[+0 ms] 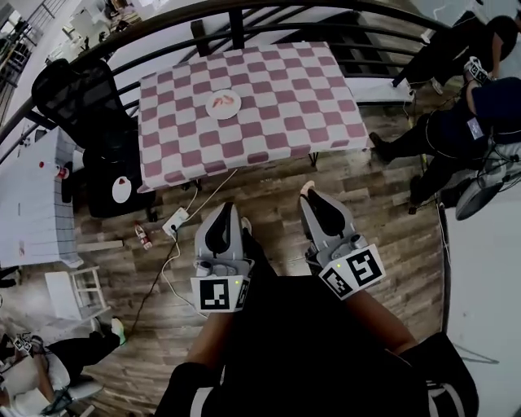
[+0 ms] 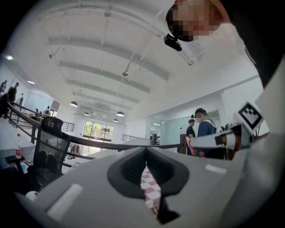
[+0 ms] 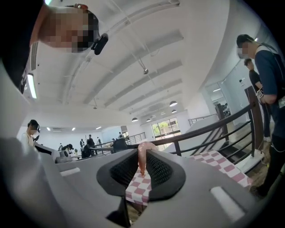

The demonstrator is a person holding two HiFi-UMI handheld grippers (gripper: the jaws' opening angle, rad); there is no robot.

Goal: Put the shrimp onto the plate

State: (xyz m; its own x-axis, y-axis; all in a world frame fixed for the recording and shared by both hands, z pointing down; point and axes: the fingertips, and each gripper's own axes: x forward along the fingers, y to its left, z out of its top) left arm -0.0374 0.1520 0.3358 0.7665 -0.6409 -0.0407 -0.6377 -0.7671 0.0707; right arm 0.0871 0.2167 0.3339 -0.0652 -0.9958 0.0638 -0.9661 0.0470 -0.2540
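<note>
A table (image 1: 269,122) with a pink-and-white checked cloth stands ahead of me, some way past both grippers. On it lies a white plate (image 1: 223,104) with a shrimp (image 1: 227,100) on it. My right gripper (image 1: 309,194) points level toward the table and is shut on a pink shrimp (image 3: 142,156) that curls up between its pads (image 3: 158,169). That shrimp shows at the tips (image 1: 307,188) in the head view. My left gripper (image 1: 223,210) is beside it, shut, with nothing between its pads (image 2: 133,171). Only the checked cloth (image 2: 150,189) shows through the slit.
A dark curved railing (image 1: 244,15) runs behind the table. A black office chair (image 1: 77,98) and a black stool with a small plate (image 1: 120,189) stand at the left. A power strip (image 1: 176,219) and cable lie on the wood floor. People (image 1: 456,122) are at the right.
</note>
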